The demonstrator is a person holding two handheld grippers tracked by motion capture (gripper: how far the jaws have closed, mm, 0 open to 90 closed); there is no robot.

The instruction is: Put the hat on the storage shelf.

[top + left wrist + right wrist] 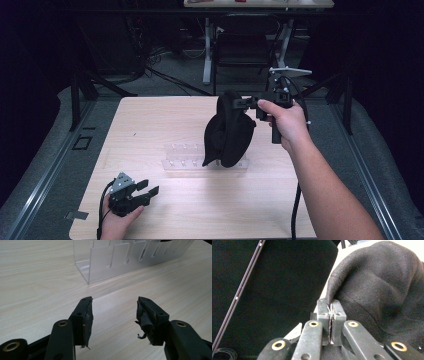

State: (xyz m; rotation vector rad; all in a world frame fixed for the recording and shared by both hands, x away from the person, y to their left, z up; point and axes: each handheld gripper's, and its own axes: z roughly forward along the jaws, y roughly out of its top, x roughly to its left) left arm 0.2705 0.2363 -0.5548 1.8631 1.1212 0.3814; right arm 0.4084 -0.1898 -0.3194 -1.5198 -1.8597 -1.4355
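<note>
A person's right hand-held gripper [246, 103] held a black cloth hat [229, 131] aloft above the pale wooden bench [165, 120], its jaws pressed together on a fold at the hat's edge. From that pinched fold the hat hung down loosely, its lower end dangling over the right part of a clear plastic rack [186, 159] that stood near the middle of the bench. In the right gripper view, the two jaws met tightly on the dark fabric [377, 295], which bulged up and to the right of them. The left hand-held gripper [148, 188] rested low at the near left corner of the bench, well apart from the hat, with its jaws spread and nothing between them. In the left gripper view, those open jaws pointed across bare wood toward the slotted end of the rack [110, 262].
</note>
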